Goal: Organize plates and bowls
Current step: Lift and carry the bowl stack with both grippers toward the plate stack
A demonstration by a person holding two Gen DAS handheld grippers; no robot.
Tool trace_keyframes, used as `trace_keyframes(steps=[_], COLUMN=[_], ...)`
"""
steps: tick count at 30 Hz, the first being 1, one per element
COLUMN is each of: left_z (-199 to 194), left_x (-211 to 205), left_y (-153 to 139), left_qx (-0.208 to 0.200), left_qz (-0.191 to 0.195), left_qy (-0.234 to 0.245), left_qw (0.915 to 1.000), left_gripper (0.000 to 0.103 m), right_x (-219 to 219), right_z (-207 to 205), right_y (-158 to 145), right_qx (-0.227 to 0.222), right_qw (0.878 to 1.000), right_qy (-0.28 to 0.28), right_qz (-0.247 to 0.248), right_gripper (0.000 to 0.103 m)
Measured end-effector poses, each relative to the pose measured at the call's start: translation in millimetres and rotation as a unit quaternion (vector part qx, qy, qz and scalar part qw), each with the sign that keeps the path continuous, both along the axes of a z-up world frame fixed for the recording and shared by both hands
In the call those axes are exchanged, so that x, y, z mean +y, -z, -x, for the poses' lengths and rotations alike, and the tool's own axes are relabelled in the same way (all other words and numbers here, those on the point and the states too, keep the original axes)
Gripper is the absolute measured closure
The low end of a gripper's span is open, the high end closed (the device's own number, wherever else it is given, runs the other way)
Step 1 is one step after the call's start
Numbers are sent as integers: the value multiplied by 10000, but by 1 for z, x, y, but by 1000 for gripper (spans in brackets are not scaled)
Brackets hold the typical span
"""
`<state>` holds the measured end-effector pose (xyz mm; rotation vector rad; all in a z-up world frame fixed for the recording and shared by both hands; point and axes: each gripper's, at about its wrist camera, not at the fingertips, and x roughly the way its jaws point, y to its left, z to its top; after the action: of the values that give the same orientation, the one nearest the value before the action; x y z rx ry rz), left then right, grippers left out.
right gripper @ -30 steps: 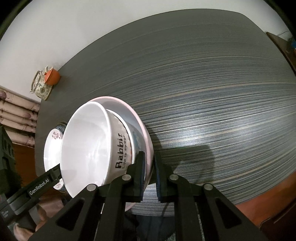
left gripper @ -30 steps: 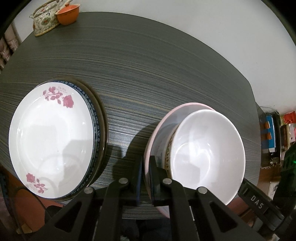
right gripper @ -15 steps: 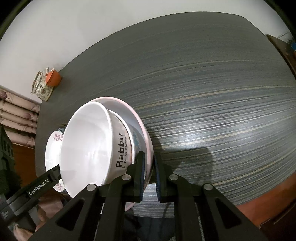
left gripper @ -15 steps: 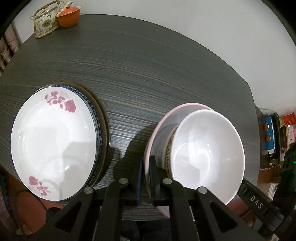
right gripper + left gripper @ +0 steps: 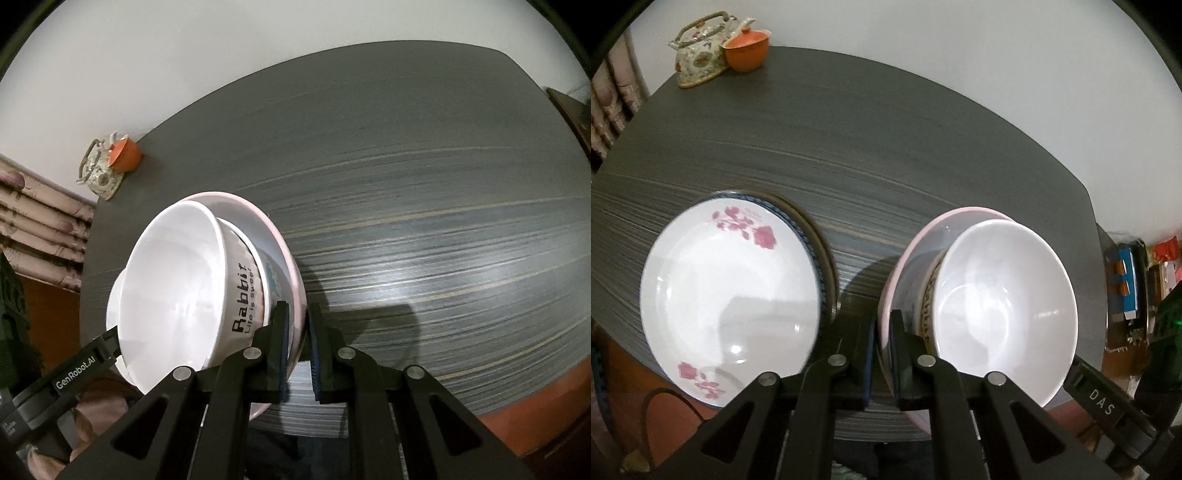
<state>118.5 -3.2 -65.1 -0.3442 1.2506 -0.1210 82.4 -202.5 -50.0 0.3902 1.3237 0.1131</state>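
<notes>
In the left wrist view, the left tongs (image 5: 883, 354) are clamped on the near rim of a pink bowl (image 5: 916, 251), one finger outside and one inside the wall. A white bowl (image 5: 1001, 306) sits nested inside the pink one, tilted so its opening faces the camera, with lettering along its outer side. To the left of the tongs a stack of plates (image 5: 731, 295) lies on the dark striped table (image 5: 886, 147): the top plate is white with pink roses, and under it show a blue-patterned rim and a brown rim. The stack is just beside the bowls but apart from them. At the far left corner of the table stand a floral teapot (image 5: 698, 55) and an orange lidded cup (image 5: 746, 51), touching each other. At the lower right edge part of the other black tool, marked "DAS", reaches in.

In the right wrist view, the right tongs (image 5: 298, 347) are clamped on the opposite side of the pink bowl (image 5: 288, 258), its rim pinched between the two fingers. The white bowl (image 5: 177, 295) inside reads "Rabbit Life is sweet" on its wall. Both bowls are at the near edge of the table (image 5: 424, 184); whether the pink bowl is resting on it or raised I cannot tell. The teapot (image 5: 98, 166) and orange cup (image 5: 125, 157) stand at the far corner. At the lower left the other tool, marked "GenRobot.AI", meets the bowls, with a person's fingers (image 5: 92, 410) beneath it.
</notes>
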Motion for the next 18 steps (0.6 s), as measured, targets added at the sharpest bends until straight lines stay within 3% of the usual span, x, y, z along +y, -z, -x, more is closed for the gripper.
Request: trace_keyframes(steps=[18], left_z=[20], left_x=[94], left_y=[-31], left_qx=[-275], left_qz=[-131], left_qy=[-918], left_qw=[9953], left_gripper=[96], right_x=[91], right_z=[-21], right_y=[-32], right_qx=[-281], right_qw=[9952], right_qy=[-920], right_qz=[-163], right_gripper=[91])
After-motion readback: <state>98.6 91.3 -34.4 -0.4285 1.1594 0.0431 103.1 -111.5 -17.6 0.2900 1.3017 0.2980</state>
